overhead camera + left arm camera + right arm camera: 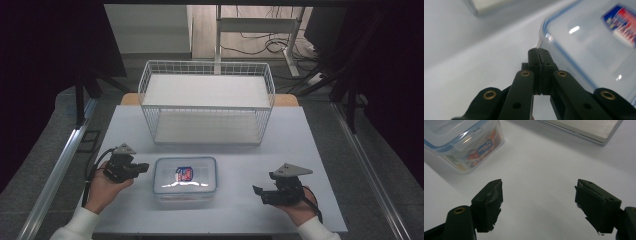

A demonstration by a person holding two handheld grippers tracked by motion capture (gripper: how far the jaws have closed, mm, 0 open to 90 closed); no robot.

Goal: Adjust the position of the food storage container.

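Note:
A clear plastic food container [185, 180] with a blue-rimmed lid and a red and blue label lies on the white table, near the front. My left gripper [145, 167] is just left of it, shut, its tips close to the lid's left edge; whether they touch is unclear. In the left gripper view the closed tips [538, 53] point at the container's [596, 45] blue-rimmed corner. My right gripper [257, 192] rests well to the right of the box, open, with nothing between its jaws. In the right gripper view the container [464, 145] sits at the upper left, beyond the spread gripper [539, 195].
A white wire basket [207, 102] with a pale floor stands behind the container at the middle of the table. Its base edge [586, 130] shows at the top of the right gripper view. Bare tabletop [300, 145] lies between basket and right gripper.

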